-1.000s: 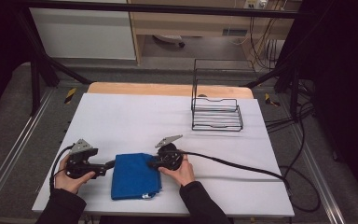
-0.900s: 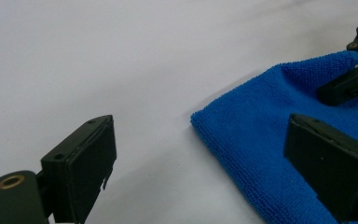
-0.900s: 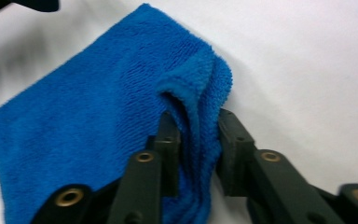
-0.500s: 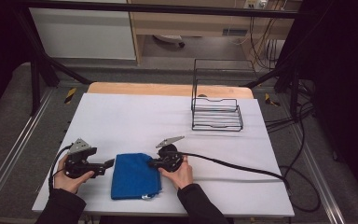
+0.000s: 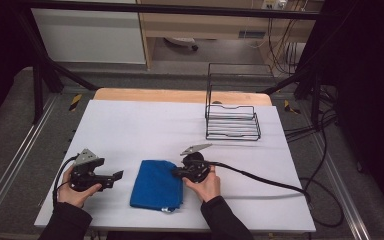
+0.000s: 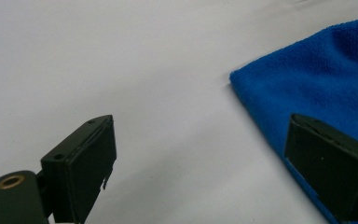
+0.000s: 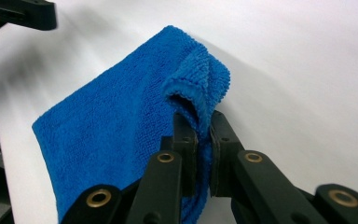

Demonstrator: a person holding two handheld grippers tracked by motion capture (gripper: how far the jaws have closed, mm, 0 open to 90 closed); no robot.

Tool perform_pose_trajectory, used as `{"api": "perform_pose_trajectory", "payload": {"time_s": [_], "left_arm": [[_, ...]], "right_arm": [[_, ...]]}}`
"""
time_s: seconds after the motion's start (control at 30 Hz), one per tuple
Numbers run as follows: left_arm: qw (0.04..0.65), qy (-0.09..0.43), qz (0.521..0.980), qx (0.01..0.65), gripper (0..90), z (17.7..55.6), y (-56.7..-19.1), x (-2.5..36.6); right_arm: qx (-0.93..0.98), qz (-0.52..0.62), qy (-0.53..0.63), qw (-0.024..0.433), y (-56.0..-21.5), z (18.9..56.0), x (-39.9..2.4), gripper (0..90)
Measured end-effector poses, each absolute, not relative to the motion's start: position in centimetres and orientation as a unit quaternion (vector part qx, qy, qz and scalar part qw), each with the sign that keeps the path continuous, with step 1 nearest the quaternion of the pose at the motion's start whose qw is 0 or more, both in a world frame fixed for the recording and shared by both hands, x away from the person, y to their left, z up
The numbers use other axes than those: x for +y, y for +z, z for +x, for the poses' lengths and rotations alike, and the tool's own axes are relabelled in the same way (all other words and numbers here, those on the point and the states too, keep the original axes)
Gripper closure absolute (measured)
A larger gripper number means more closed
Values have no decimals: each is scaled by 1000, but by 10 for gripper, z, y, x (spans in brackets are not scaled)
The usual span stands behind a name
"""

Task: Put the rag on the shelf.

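Observation:
A folded blue cloth [image 5: 157, 184] lies on the white table [image 5: 145, 130] near its front edge, between the two hands. My right gripper [image 5: 176, 172] is shut on the cloth's right edge. In the right gripper view the jaws pinch a raised fold of the cloth [image 7: 121, 126] at my right gripper [image 7: 204, 126]. My left gripper [image 5: 119, 176] sits just left of the cloth, open, with nothing between its fingers. In the left gripper view the cloth's corner [image 6: 326, 88] lies ahead of the right-hand jaw of my left gripper [image 6: 200, 163].
A black wire rack [image 5: 231, 122] stands at the back right of the table. The right gripper's cable [image 5: 260, 177] trails across the table to the right. The other gripper [image 7: 23, 11] shows at the top left of the right gripper view.
The right hand has shifted slightly to the right and lifted the cloth's right edge a little. The left hand has stayed where it was.

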State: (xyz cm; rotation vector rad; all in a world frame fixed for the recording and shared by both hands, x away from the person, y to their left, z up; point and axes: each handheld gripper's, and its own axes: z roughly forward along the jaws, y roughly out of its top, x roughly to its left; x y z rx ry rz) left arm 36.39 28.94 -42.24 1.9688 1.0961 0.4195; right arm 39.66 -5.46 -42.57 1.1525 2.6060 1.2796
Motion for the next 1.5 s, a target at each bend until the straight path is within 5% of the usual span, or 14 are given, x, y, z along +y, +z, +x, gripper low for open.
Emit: {"api": "perform_pose_trajectory", "payload": {"time_s": [0.37,0.63,0.67,0.73,0.77,0.87,0.9,1.07,1.2,1.37,1.4,1.5], "left_arm": [[415,134,797,417,148,357,-422,259],[394,66,828,394,378,350,-434,202],[391,59,831,391,470,349,-436,197],[386,49,833,393,514,348,-439,190],[381,44,836,393,624,347,-441,187],[369,44,842,390,695,344,-445,183],[369,43,843,389,774,343,-445,183],[369,42,843,389,879,338,-443,183],[373,52,842,386,877,338,-441,184],[388,80,829,394,631,348,-433,187],[392,83,826,398,517,353,-431,187],[385,99,822,407,427,370,-426,183]], "right_arm": [[824,392,409,24,-426,399,-96,833],[819,394,414,41,-436,405,-101,826],[819,394,415,45,-437,405,-101,822],[818,394,416,47,-437,405,-101,820],[816,395,418,54,-439,407,-101,810],[816,393,419,61,-441,408,-100,802],[816,394,418,66,-444,410,-99,788],[810,402,419,80,-452,415,-98,692],[804,406,425,87,-450,416,-102,620],[798,399,439,103,-439,418,-110,479],[798,398,441,105,-434,419,-113,435],[797,403,439,101,-431,424,-115,405]]}}
